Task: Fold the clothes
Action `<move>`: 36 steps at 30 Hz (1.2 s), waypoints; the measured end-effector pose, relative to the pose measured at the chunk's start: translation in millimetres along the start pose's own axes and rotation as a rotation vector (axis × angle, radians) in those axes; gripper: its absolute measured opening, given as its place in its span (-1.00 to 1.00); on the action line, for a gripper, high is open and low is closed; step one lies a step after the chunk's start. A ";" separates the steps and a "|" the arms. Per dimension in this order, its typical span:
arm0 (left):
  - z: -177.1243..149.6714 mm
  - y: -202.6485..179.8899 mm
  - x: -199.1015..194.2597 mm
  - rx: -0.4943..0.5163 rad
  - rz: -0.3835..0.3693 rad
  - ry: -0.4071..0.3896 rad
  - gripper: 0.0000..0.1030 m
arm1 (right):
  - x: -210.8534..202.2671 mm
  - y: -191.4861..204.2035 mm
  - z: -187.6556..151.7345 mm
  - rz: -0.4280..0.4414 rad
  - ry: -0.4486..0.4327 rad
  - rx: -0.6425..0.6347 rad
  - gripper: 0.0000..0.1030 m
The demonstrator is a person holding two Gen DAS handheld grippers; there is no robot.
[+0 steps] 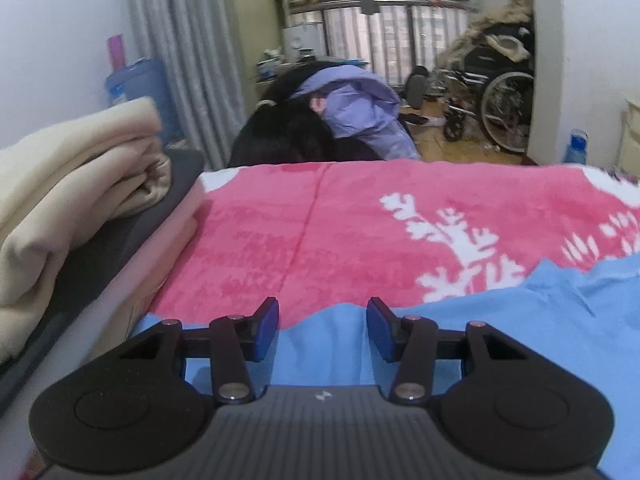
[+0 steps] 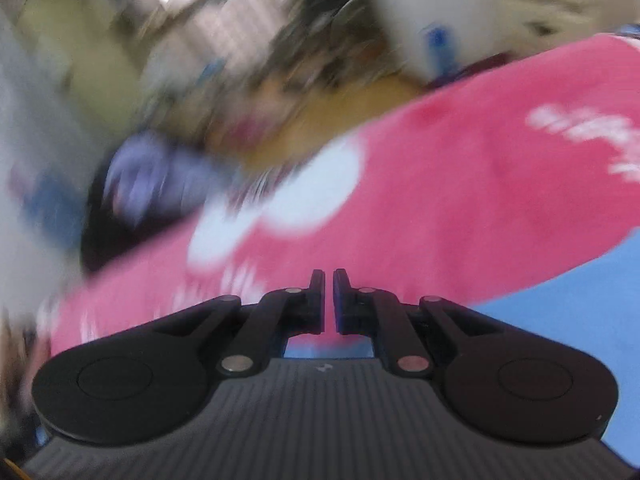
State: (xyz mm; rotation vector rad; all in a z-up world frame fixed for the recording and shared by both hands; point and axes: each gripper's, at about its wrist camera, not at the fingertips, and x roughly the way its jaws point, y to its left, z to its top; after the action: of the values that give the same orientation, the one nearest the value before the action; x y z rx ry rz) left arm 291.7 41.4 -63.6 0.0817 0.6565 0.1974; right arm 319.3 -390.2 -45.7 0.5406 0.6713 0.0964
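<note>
A light blue garment (image 1: 500, 340) lies spread on a pink blanket with white snowflake prints (image 1: 320, 220). In the left wrist view my left gripper (image 1: 322, 326) hovers just over the garment's far edge. It is open, and only cloth shows below the gap between its blue pads. The right wrist view is tilted and heavily blurred by motion. There my right gripper (image 2: 328, 300) has its fingers almost together, with only a thin slit and nothing visible between them. It is above the pink blanket (image 2: 440, 200), with the blue garment (image 2: 580, 312) at the lower right.
A folded cream blanket (image 1: 72, 184) rests on dark grey cloth (image 1: 120, 240) at the left. Beyond the bed's far edge are a purple jacket on a dark heap (image 1: 360, 112), a wheelchair (image 1: 496, 96), a blue water jug (image 1: 136, 84) and a blue bottle (image 1: 576, 146).
</note>
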 end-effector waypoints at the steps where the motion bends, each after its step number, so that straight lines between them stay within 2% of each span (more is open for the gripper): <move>1: 0.2 1.7 -2.4 -0.014 0.005 0.000 -0.03 | -16.2 -3.9 7.3 0.003 -0.047 0.013 -0.90; 5: 18.0 26.2 -43.8 -0.026 -0.007 -0.052 -0.03 | -91.6 -3.4 29.2 -0.037 -0.215 -0.083 -0.90; 10: 42.0 58.8 -98.9 -0.038 -0.026 -0.123 -0.01 | -198.6 -4.6 43.3 -0.063 -0.365 -0.152 -0.90; 15: 59.1 94.8 -177.5 -0.015 -0.039 -0.218 0.08 | -296.2 8.6 29.7 -0.085 -0.461 -0.259 -0.90; 17: 61.7 108.0 -211.5 0.002 -0.050 -0.239 0.12 | -333.2 16.4 21.0 -0.067 -0.463 -0.288 -0.89; 20: 57.0 120.6 -256.1 0.037 -0.100 -0.201 0.15 | -369.7 33.5 -2.5 -0.048 -0.334 -0.356 -0.81; 24: 21.7 112.2 -289.4 0.116 -0.242 -0.052 0.17 | -366.3 48.8 -61.5 0.001 -0.054 -0.428 -0.78; 25: 3.7 103.8 -292.2 0.151 -0.283 -0.002 0.17 | -357.2 50.4 -84.7 0.011 0.035 -0.442 -0.78; 27: -37.0 84.3 -295.2 0.228 -0.365 0.104 0.17 | -333.7 48.8 -131.8 0.020 0.157 -0.468 -0.78; 30: -113.0 48.9 -290.4 0.344 -0.472 0.303 0.11 | -299.3 40.9 -200.4 -0.024 0.341 -0.472 -0.78; 32: -150.4 31.4 -292.4 0.419 -0.500 0.359 0.03 | -283.1 33.4 -239.1 -0.053 0.460 -0.468 -0.78; 35: -190.7 13.4 -301.8 0.527 -0.532 0.383 0.02 | -286.3 25.1 -275.7 -0.108 0.526 -0.513 -0.78; 36: -201.1 9.0 -306.1 0.561 -0.543 0.381 0.09 | -292.2 23.0 -281.9 -0.115 0.531 -0.525 -0.78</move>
State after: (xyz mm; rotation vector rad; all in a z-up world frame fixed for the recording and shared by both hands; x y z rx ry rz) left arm -70.1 -10.8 -38.1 0.4055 1.0744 -0.5125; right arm -81.1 -319.5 -52.3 -0.0416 1.1470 0.3054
